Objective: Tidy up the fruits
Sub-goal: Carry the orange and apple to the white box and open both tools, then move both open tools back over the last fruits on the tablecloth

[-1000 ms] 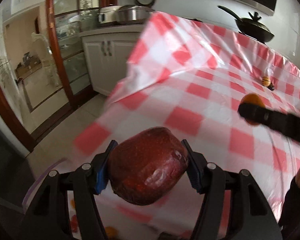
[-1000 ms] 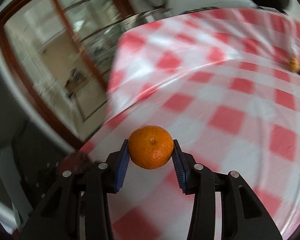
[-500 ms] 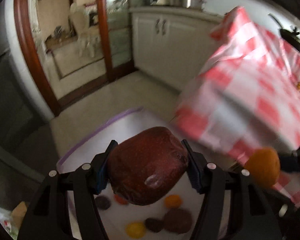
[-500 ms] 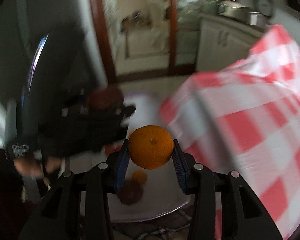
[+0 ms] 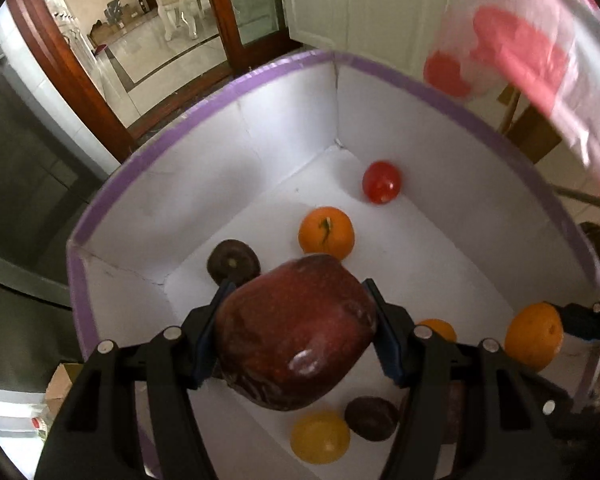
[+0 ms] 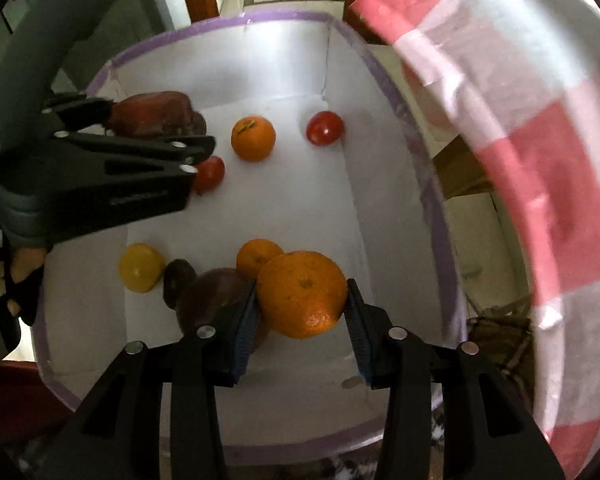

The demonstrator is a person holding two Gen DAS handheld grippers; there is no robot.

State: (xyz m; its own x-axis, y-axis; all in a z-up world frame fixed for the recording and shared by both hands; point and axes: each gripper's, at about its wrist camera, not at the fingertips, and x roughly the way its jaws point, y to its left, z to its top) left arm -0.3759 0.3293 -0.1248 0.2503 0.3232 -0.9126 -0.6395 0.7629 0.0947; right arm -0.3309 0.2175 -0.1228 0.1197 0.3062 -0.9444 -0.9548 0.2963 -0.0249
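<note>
Left tool (image 5: 296, 328): pinches a heavy, firm apple (image 5: 294, 334) across its middle, above the box (image 5: 204, 208).
Right tool (image 6: 300, 304): clamps a soft-skinned orange (image 6: 302, 294) over the box.

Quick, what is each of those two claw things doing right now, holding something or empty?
Left gripper: shut on a dark red apple, over the white box.
Right gripper: shut on an orange, over the same box.

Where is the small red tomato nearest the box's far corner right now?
The red tomato lies on the box floor near the far corner of the white box, just beyond the loose orange; the right wrist view shows it too.
</note>
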